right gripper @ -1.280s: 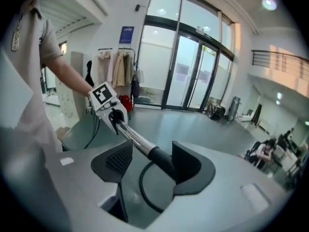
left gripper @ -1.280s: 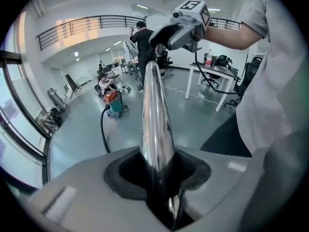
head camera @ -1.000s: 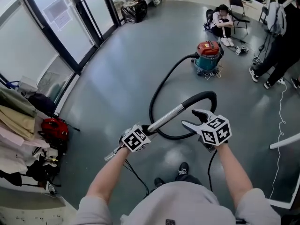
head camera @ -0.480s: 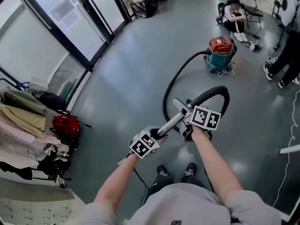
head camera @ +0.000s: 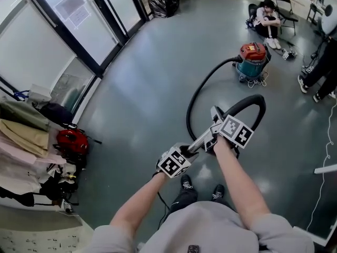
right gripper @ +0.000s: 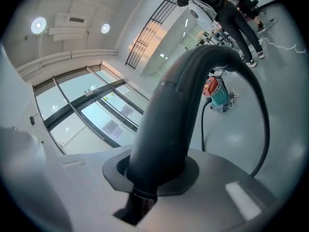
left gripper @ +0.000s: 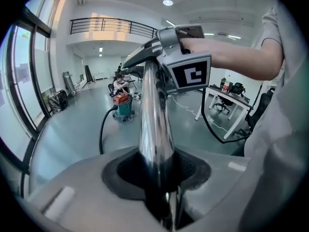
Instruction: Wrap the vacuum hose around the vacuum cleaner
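The vacuum cleaner (head camera: 253, 57), red lid over a teal body, stands far off on the grey floor. Its black hose (head camera: 196, 96) loops across the floor and rises into a curved black handle (head camera: 251, 103) joined to a shiny metal wand (head camera: 199, 140). My left gripper (head camera: 184, 154) is shut on the lower part of the wand (left gripper: 155, 124), which runs straight out between its jaws. My right gripper (head camera: 214, 133) has just been closing and is shut on the black handle (right gripper: 166, 124) where it meets the wand. Both grippers hold the wand above the floor.
A person sits on the floor (head camera: 266, 16) behind the vacuum cleaner, and another stands at the right edge (head camera: 322, 62). Glass doors (head camera: 68, 20) line the left. Clothes and a red bag (head camera: 72, 141) lie at the left wall. A white cable (head camera: 329, 136) trails at the right.
My right gripper, open beside the curved handle a second ago, rolled, moved left onto the handle's joint and closed on it. My left gripper shifted a little to the right with the wand.
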Demonstrator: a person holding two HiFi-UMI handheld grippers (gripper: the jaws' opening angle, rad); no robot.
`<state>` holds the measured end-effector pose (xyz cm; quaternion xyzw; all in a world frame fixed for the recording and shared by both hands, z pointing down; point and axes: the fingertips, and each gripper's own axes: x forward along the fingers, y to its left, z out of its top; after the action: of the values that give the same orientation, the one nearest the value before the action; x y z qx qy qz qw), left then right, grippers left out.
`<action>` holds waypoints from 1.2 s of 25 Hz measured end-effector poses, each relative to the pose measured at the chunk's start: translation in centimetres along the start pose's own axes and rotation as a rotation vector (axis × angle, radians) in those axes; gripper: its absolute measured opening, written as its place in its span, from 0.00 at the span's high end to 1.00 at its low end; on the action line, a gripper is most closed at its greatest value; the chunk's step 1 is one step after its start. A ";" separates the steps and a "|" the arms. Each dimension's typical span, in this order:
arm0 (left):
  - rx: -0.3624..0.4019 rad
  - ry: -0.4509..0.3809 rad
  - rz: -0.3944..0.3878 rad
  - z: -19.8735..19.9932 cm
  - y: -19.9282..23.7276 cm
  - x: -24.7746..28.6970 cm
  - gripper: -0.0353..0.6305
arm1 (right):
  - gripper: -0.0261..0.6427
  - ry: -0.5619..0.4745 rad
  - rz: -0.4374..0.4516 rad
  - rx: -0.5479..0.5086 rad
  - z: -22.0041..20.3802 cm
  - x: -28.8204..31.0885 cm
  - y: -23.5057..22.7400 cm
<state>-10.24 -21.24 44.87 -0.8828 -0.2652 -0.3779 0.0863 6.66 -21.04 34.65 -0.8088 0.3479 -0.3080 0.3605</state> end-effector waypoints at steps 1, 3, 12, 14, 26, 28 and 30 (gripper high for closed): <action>0.025 0.013 0.009 -0.5 0.8 0.2 0.74 | 0.85 -0.008 -0.008 -0.019 -0.2 0.5 0.5; 0.071 0.043 0.013 -1.3 2.2 0.3 0.72 | 0.86 -0.026 -0.020 -0.062 -0.3 1.5 1.4; 0.067 0.035 -0.031 -3.1 7.3 -3.2 0.63 | 0.86 -0.033 -0.091 -0.322 0.0 5.0 3.1; 0.091 0.025 -0.036 -3.0 8.5 -4.2 0.63 | 0.86 0.004 -0.092 -0.403 -1.0 6.0 3.6; 0.362 -0.112 -0.034 6.6 13.9 -7.3 0.63 | 0.86 0.310 -0.033 -0.826 -6.3 6.5 4.3; 0.431 -0.118 -0.008 9.3 14.2 -7.4 0.63 | 0.86 0.346 -0.016 -0.876 -6.1 6.0 3.7; 0.503 -0.116 0.026 11.9 14.4 -7.6 0.63 | 0.86 0.373 -0.002 -0.927 -5.6 5.6 3.0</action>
<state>0.48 -32.22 31.87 -0.8571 -0.3440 -0.2478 0.2926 4.62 -28.96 36.68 -0.8154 0.5058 -0.2609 -0.1055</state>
